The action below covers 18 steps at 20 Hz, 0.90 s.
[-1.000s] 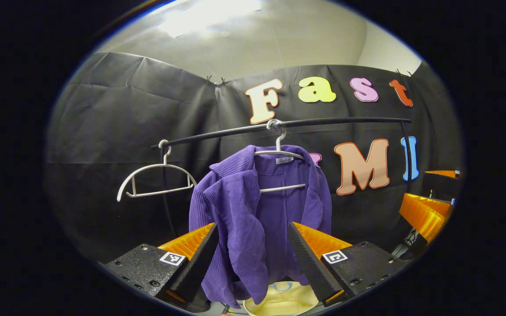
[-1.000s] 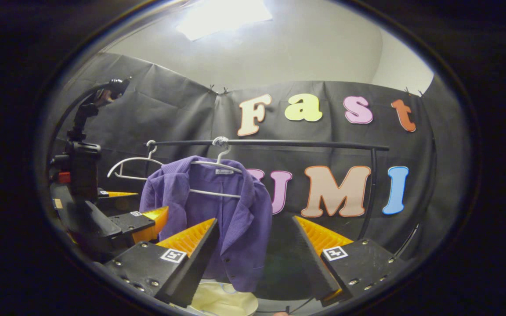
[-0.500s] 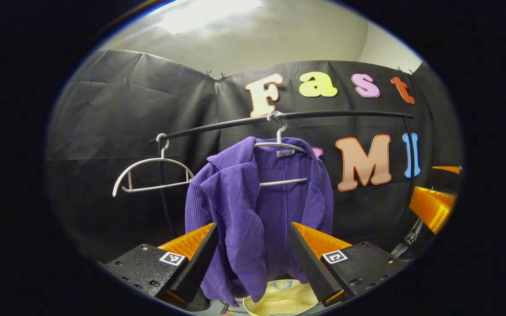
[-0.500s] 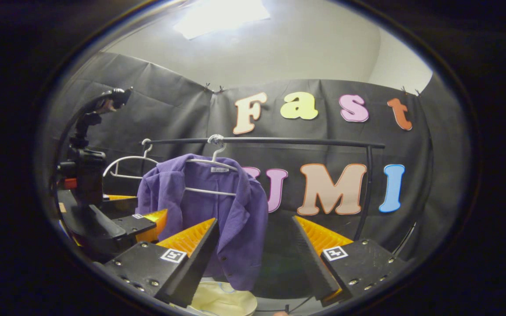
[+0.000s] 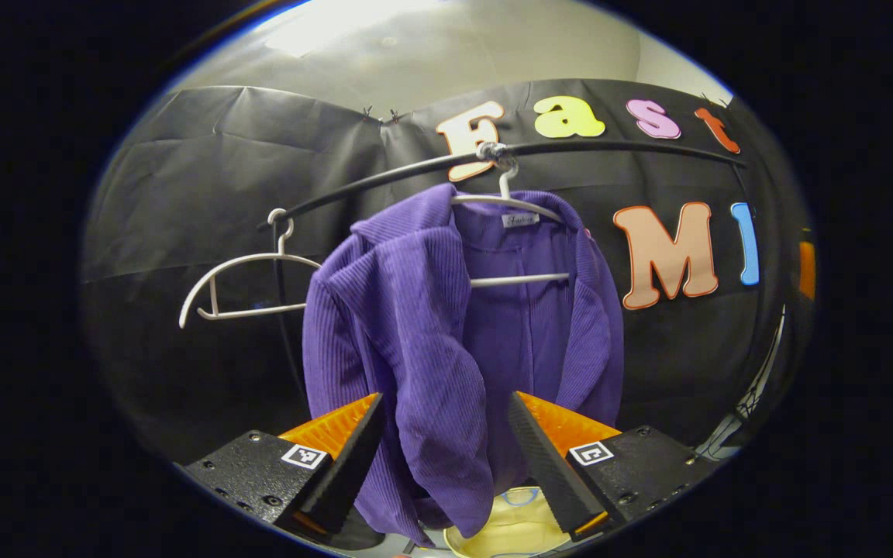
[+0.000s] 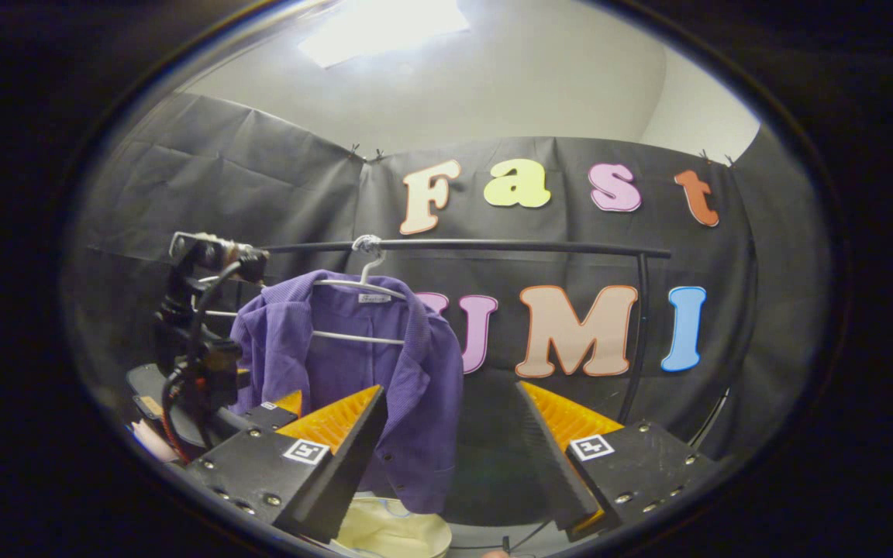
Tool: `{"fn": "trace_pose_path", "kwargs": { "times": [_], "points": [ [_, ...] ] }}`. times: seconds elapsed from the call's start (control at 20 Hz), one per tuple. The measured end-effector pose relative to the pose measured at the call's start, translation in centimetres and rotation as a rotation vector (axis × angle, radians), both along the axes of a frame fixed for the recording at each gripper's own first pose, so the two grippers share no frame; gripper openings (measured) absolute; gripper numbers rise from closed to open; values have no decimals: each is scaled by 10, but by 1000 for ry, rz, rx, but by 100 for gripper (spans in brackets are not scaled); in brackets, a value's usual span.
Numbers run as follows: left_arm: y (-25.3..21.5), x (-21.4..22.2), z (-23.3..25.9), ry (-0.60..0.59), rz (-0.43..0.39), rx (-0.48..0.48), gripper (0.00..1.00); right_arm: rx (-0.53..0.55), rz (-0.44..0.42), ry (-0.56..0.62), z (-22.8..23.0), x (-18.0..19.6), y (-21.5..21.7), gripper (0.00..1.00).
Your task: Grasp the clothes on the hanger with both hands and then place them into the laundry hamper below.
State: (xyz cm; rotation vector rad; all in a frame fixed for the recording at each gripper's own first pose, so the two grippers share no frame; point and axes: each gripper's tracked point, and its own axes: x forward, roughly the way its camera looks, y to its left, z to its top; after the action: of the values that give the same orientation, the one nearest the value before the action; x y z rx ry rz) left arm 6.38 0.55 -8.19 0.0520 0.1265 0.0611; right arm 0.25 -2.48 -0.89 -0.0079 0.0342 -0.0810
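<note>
A purple ribbed jacket (image 5: 446, 341) hangs on a white hanger (image 5: 510, 200) from the black rail (image 5: 609, 146). My left gripper (image 5: 443, 446) is open close in front of the jacket's lower half, a fold of cloth hanging between its fingers without being pinched. In the right gripper view the jacket (image 6: 361, 387) hangs left of centre, and my right gripper (image 6: 450, 442) is open, farther back, level with its right hem. The left gripper (image 6: 206, 364) shows there beside the jacket's left sleeve. The cream laundry hamper (image 5: 512, 531) sits below the jacket, also seen as the hamper (image 6: 392, 531).
An empty white hanger (image 5: 241, 279) hangs at the rail's left end. The rail's upright post (image 6: 636, 341) stands to the right. Black cloth walls close the booth behind the rail.
My left gripper has moved forward and up toward the jacket, which now looks larger. In the right gripper view the left gripper has shifted right, closer to the jacket's sleeve.
</note>
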Motion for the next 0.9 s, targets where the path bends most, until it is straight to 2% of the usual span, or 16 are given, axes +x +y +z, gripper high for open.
{"fn": "trace_pose_path", "kwargs": {
  "times": [0.25, 0.3, 0.35, 0.4, 0.65, 0.7, 0.75, 0.9],
  "points": [
    [5, 20, -16, 17, 29, 22, 97, -8, -30, 5, 0, 1, -8, 97],
    [7, 23, -18, 17, 33, 19, 91, -10, -35, 5, 0, 0, -9, 97],
    [7, 26, -20, 20, 29, 16, 79, -12, -40, 4, 0, -1, -11, 97],
    [7, 28, -22, 27, 27, 19, 75, -14, -45, 5, 0, -1, -12, 97],
    [16, 34, -21, 30, 23, 28, 14, -21, -44, 11, -3, 2, -11, 95],
    [19, 32, -20, 34, 29, 29, 6, -23, -40, 12, -4, 3, -9, 95],
    [19, 32, -20, 39, 23, 23, 1, -25, -35, 13, -5, 5, -8, 95],
    [15, 28, -16, 42, -15, -10, 0, -30, -19, 18, -9, 11, -1, 97]
  ]
}}
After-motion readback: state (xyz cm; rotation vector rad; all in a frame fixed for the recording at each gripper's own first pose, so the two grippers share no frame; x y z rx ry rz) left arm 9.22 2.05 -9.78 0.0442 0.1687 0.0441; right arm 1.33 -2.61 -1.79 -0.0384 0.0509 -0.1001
